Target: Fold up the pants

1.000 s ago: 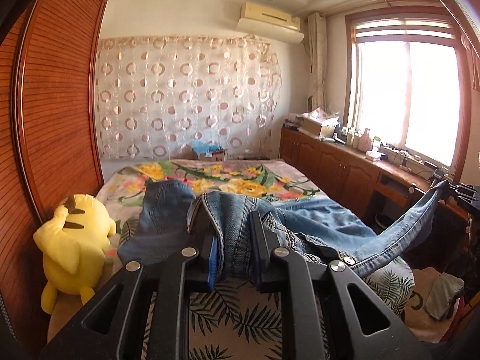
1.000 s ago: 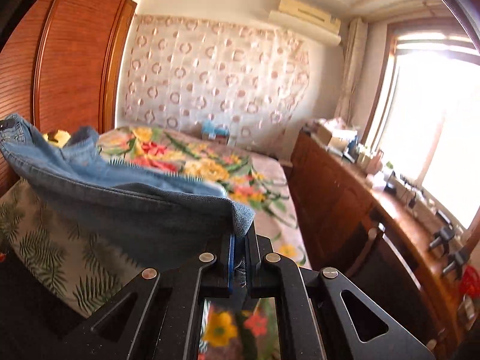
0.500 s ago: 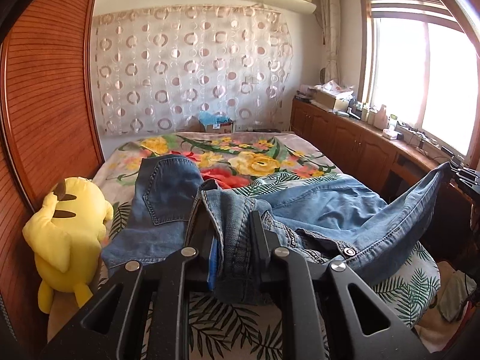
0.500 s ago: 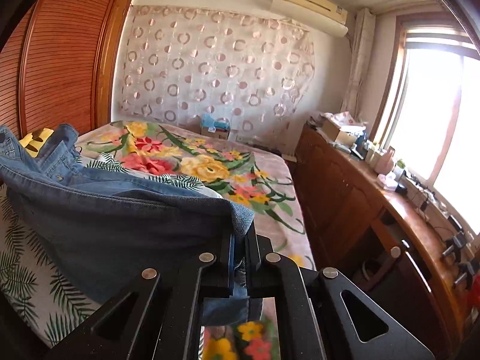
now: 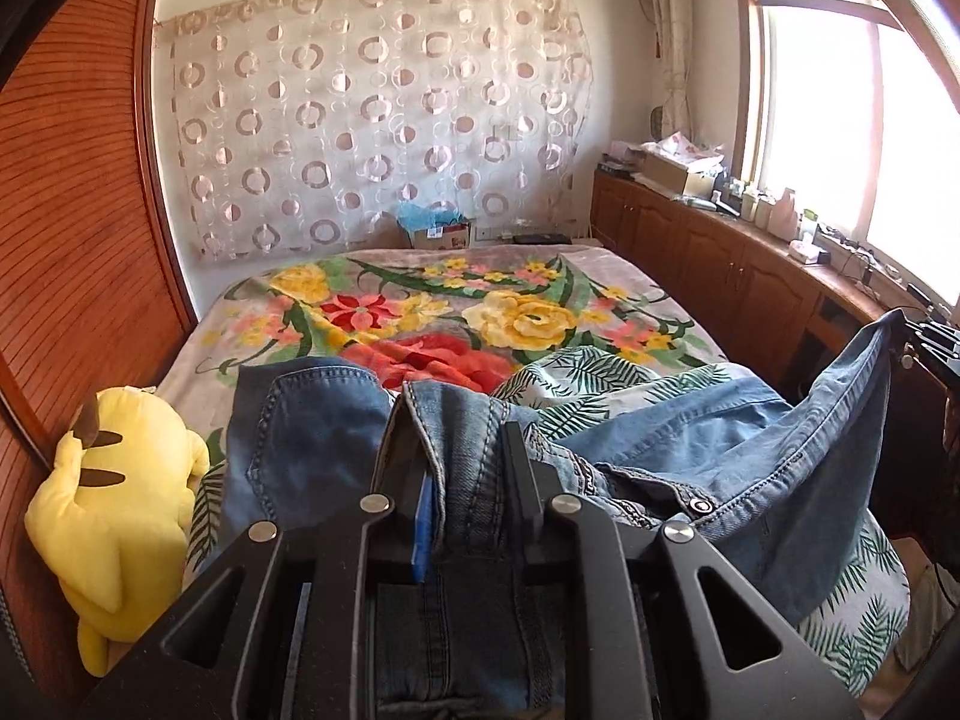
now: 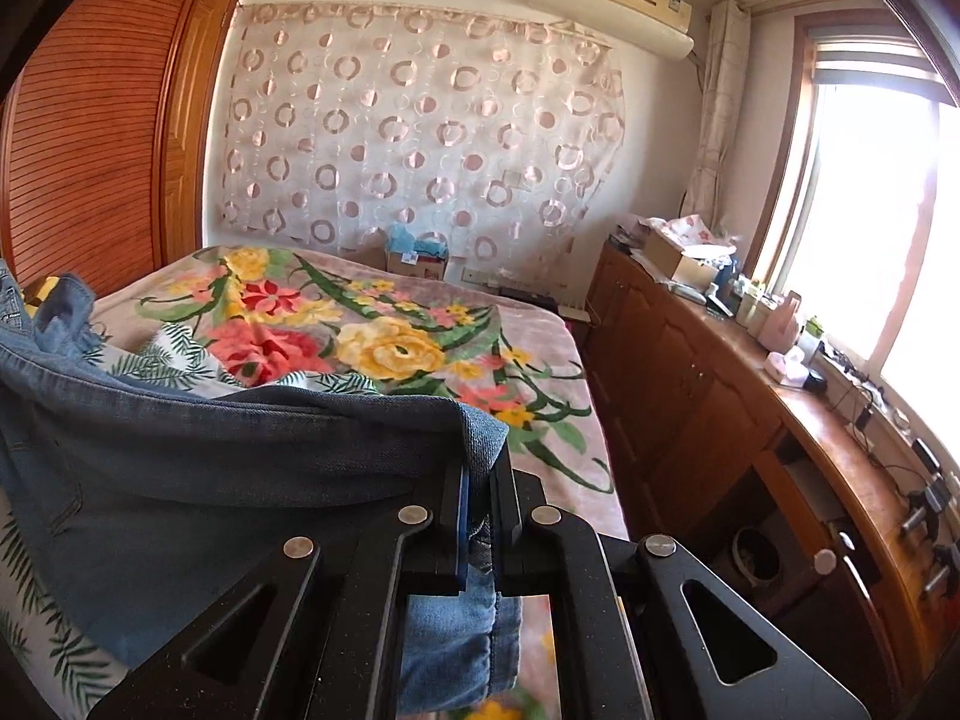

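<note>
Denim fills both claws. The left claw (image 5: 462,438) is clamped on a thick bunch of the jeans (image 5: 720,456) at the waistband, the cloth packed between its two fingers and hanging below them. From that grip the jeans run off to the claw's right, past a metal button, and rise to a lifted corner at the far right, where the tip of the right claw just shows. A darker flap with a stitched pocket lies just left of the left claw on the bed (image 5: 600,282).

The right claw (image 6: 480,474) is nearly closed, pinching a thin edge of the jeans (image 6: 180,480); the hem drops below its fingers. From there the cloth stretches off to the claw's left as a taut sheet held above the bed (image 6: 540,324), with a crumpled part at the far left.

The flowered blanket spreads ahead of both claws; a palm-leaf sheet lies under the jeans. A yellow plush (image 5: 114,510) sits left of the left claw, against the wooden wardrobe (image 5: 78,240). A cabinet (image 6: 720,420) runs along to the right under the window.
</note>
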Available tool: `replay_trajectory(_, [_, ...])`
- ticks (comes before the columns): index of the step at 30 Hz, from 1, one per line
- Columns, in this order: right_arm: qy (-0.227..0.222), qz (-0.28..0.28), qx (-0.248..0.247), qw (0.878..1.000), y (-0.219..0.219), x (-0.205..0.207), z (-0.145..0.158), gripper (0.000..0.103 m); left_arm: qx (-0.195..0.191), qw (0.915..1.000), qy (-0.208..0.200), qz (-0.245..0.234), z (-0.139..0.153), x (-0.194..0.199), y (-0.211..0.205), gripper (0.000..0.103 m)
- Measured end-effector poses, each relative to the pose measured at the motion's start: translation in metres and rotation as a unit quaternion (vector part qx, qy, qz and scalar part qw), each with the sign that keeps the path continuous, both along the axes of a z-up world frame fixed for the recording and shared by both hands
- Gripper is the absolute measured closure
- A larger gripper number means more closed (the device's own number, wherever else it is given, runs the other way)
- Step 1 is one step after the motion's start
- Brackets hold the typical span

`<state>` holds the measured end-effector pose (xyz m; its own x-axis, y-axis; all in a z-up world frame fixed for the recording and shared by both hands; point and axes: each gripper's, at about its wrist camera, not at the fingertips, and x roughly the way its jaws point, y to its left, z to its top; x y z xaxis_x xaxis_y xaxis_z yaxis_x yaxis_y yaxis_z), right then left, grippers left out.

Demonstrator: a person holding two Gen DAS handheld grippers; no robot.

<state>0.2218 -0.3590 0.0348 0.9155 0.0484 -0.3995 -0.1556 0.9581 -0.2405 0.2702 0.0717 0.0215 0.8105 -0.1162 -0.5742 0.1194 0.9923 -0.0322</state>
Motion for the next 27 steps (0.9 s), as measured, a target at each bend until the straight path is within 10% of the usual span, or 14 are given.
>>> replay_trajectory(21, [0.149,-0.046,-0.043,0.987,0.030,0.175,-0.055,0.098,0.027,0.9985,0.040,0.025,-0.032,0.025,0.013,0.036])
replay_trajectory(27, [0.137,-0.045,-0.008,0.990,0.020,0.155,-0.040,0.064,0.025,0.9983,0.050,0.016,-0.044,0.012,0.015,0.036])
